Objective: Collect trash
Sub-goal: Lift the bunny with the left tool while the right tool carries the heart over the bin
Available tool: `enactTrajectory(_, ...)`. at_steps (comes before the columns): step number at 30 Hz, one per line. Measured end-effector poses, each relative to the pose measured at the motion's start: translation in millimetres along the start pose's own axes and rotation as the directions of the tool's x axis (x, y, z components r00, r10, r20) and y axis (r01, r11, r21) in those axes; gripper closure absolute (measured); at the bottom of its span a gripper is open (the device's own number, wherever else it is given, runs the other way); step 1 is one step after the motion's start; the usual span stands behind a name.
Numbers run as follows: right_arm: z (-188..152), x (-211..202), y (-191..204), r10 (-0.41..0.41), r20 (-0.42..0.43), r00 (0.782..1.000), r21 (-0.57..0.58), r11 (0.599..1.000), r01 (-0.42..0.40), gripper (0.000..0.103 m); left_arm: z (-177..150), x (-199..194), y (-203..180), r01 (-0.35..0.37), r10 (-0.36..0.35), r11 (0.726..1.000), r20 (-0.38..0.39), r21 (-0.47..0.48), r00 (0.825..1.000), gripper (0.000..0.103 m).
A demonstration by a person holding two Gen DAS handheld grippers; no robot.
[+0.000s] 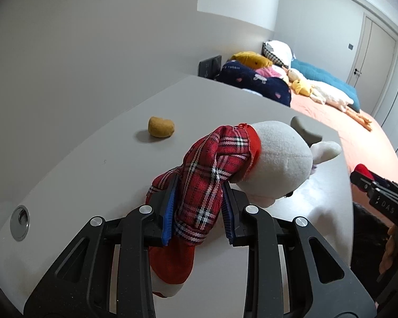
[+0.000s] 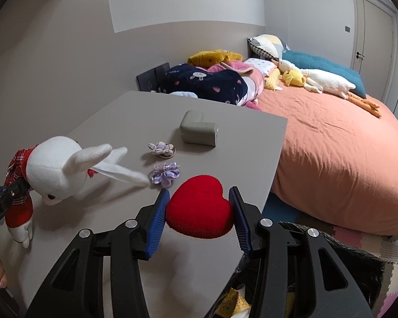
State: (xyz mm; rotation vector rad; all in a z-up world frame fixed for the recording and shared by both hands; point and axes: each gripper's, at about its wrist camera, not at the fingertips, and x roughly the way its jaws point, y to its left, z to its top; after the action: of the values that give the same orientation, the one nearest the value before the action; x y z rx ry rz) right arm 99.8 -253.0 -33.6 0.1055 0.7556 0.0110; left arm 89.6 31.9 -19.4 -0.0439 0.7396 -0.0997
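Two claws are loaded at once. The left claw [image 1: 199, 212] is clamped across the plaid-dressed middle of a white plush rabbit [image 1: 276, 156], whose head and long ears droop forward toward the grey surface [image 1: 92, 159]. The right claw [image 2: 200, 217] has its blue pads [image 2: 156, 222] against both flanks of a red foam heart [image 2: 200, 206], which seems lifted just off the surface near its right edge.

Below that edge, in the right wrist view, a dark trash bag [image 2: 331, 251] gapes with yellow wrappers inside; I take it that is where the heart belongs. To do this well, I would swing the right claw outward past the edge until the heart sits squarely over the bag's mouth, then spread the fingers fully, since foam tends to cling to ribbed pads. The rabbit's ears dangle close to two small fabric flowers [image 2: 165, 175], so the left side should lift clear before travelling.

Left to gather, by my reckoning: the flowers, a grey L-shaped foam piece [image 2: 199, 131] and a tan lump [image 1: 161, 126] well apart, near the wall.
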Motion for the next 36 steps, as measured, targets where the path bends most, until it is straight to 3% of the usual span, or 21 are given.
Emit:
enactTrajectory(13, -13.5, -64.0, -17.3, -0.007, 0.073, 0.997, 0.009, 1.0, 0.007, 0.055, -8.5, -48.1, -33.4, 0.041, -0.043, 0.999, 0.058, 0.028, 0.997, 0.074)
enactTrajectory(36, -54.0, -151.2, -65.6, -0.048, 0.152, 0.987, 0.044, 0.998, 0.042, 0.055, -47.5, -96.0, -116.5, 0.127, -0.138, 0.982, 0.07, 0.143, 0.988, 0.073)
